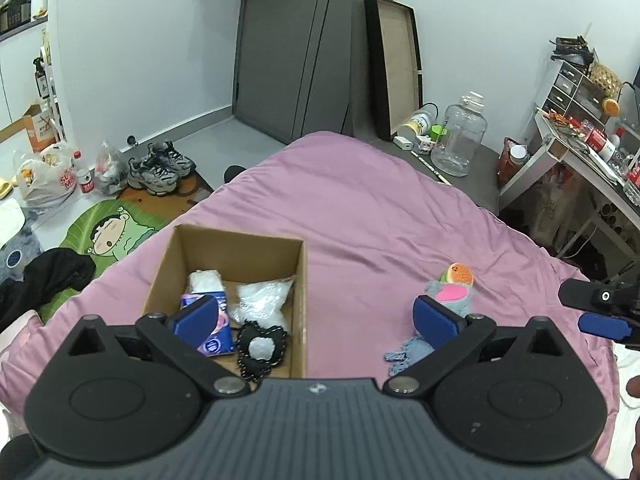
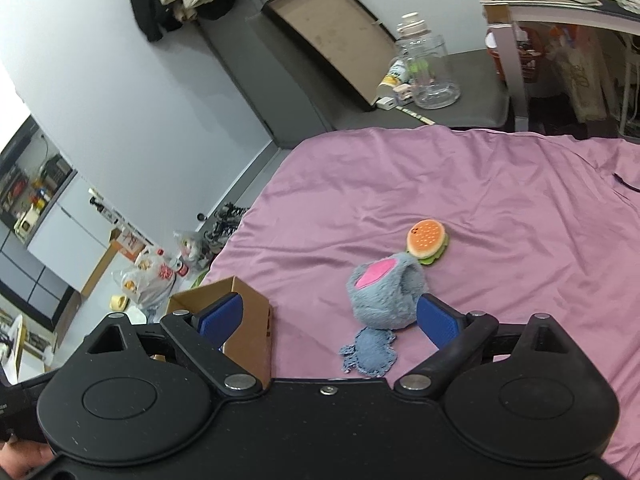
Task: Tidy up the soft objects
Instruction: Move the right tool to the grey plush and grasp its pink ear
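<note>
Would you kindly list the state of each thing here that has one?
cardboard box: open-topped, partly filled
tissue pack: inside the box
burger toy: on the bedsheet, outside the box
grey plush: on the bedsheet, outside the box
left tongs: open, empty
right tongs: open, empty

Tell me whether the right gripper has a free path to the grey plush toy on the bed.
Probably yes. The right gripper has its jaws open and empty, and the grey plush toy lies on the pink sheet just ahead, nothing between. The burger toy lies beyond it, the cardboard box off to the side.
</note>
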Demonstrator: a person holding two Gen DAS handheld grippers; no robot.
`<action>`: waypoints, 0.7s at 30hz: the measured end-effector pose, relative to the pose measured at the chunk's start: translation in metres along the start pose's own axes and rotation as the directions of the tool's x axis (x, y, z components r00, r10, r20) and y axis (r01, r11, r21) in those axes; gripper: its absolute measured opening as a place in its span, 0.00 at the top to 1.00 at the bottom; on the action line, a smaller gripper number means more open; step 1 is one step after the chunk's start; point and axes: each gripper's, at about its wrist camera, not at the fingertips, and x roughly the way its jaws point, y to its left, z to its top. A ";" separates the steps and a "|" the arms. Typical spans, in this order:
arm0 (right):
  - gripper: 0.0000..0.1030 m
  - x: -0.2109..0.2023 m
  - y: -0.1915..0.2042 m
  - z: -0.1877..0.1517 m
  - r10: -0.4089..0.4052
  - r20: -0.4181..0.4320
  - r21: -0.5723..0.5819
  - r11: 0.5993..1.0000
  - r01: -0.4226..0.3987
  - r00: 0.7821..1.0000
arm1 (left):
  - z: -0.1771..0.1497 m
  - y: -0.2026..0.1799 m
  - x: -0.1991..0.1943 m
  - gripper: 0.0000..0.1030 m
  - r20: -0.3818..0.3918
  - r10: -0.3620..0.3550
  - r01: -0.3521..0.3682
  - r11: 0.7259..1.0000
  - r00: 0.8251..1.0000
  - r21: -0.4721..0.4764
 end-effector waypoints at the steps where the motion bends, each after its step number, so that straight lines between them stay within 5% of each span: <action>1: 0.09 -0.001 -0.004 0.001 0.001 0.004 0.010 1.000 -0.001 1.000 | 0.000 -0.004 0.001 0.00 -0.003 0.005 -0.005 1.000 1.000 0.001; 8: 0.09 -0.003 -0.027 0.004 0.007 0.033 0.079 0.997 -0.009 0.999 | -0.003 -0.029 0.014 0.00 -0.033 0.040 -0.040 0.999 0.999 0.011; 21: 0.14 0.017 -0.058 0.003 0.017 0.020 0.204 0.979 -0.021 1.000 | -0.001 -0.063 0.041 0.01 -0.034 -0.003 0.003 1.000 0.999 0.017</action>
